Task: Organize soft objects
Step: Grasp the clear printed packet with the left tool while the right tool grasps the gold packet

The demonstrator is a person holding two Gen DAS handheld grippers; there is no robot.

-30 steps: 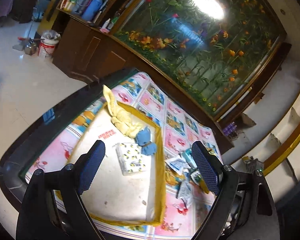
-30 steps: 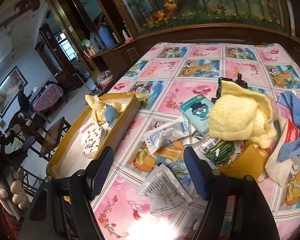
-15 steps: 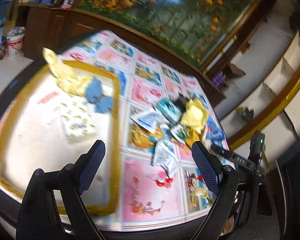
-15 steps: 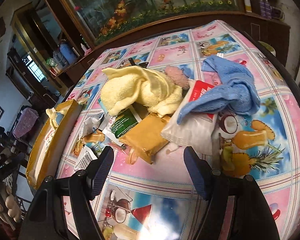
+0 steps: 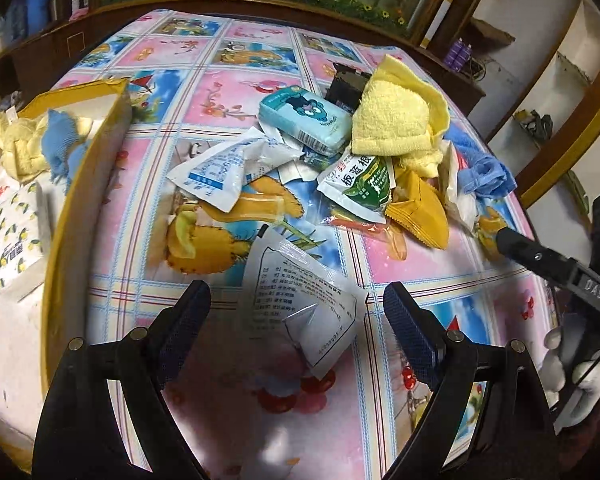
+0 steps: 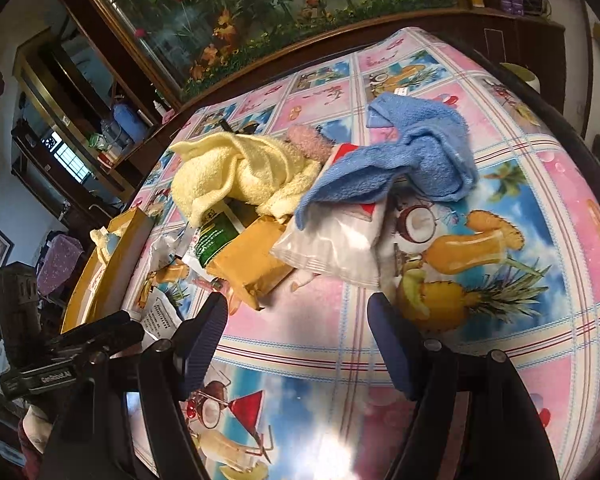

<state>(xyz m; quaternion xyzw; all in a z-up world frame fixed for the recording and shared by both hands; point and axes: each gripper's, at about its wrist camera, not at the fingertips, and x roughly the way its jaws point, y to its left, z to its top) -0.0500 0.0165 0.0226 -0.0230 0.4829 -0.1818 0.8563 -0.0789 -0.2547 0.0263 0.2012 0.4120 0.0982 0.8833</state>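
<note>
Left wrist view: left gripper (image 5: 296,312) stands spread wide at the lower centre, nothing pinched, its blue-padded fingers (image 5: 182,330) either side of a flat white printed sachet (image 5: 300,300) lying on the pink and blue picture-patterned tablecloth (image 5: 420,276). Upper centre holds a heap: pale blue tissue pack (image 5: 304,122), folded yellow terry cloth (image 5: 396,120), green and white sachet (image 5: 360,184), mustard-yellow pouch (image 5: 420,208), blue towel (image 5: 484,172). At the left edge, a yellow-rimmed cardboard box (image 5: 60,216) holds a yellow cloth, a small blue cloth and a lemon-print tissue pack (image 5: 16,236).

Right wrist view: right gripper (image 6: 296,340) is likewise spread, empty, above bare tablecloth at lower centre. Blue towel (image 6: 416,156) drapes over a clear plastic bag (image 6: 336,244) mid-frame; yellow cloth (image 6: 236,172) lies left of it, touching. Left gripper's black body shows at lower left.
</note>
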